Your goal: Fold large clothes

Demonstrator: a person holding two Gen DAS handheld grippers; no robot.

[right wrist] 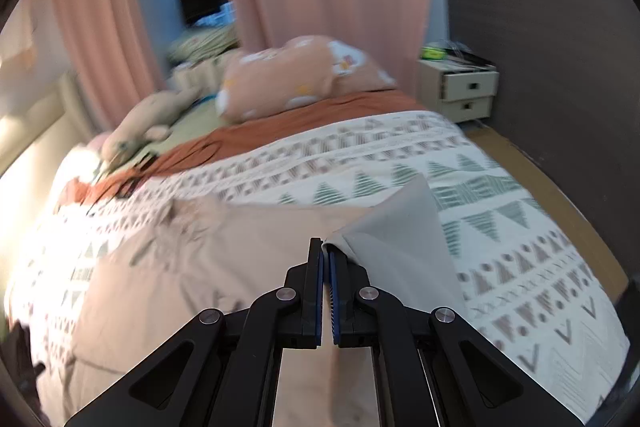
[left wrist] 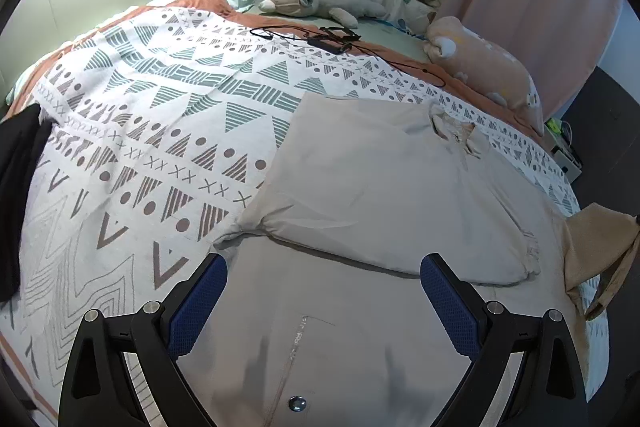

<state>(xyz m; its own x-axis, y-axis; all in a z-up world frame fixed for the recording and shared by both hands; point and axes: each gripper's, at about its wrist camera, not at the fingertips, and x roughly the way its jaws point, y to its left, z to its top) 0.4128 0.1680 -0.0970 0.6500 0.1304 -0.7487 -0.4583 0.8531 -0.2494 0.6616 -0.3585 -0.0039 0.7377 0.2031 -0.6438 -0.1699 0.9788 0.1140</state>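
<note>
A large beige garment (left wrist: pixel 372 187) lies spread on the patterned bedspread (left wrist: pixel 160 115), one side folded over its middle, a collar at its far end. My left gripper (left wrist: pixel 324 263) hovers open above the garment's near part, nothing between its blue pads. In the right wrist view the same beige garment (right wrist: pixel 224 251) stretches to the left. My right gripper (right wrist: pixel 326 255) is shut on a corner of the garment (right wrist: pixel 400 239), lifted off the bed so the grey underside hangs to the right of the fingers.
A black cable with a charger (left wrist: pixel 332 39) lies further up the bed. A plush toy (left wrist: pixel 320 1) and a pink pillow (left wrist: pixel 484 67) rest by the curtains. Dark cloth (left wrist: pixel 16 179) sits at the bed's left edge, a tan garment (left wrist: pixel 600 251) at the right. A bedside drawer unit (right wrist: pixel 460 91) stands beyond.
</note>
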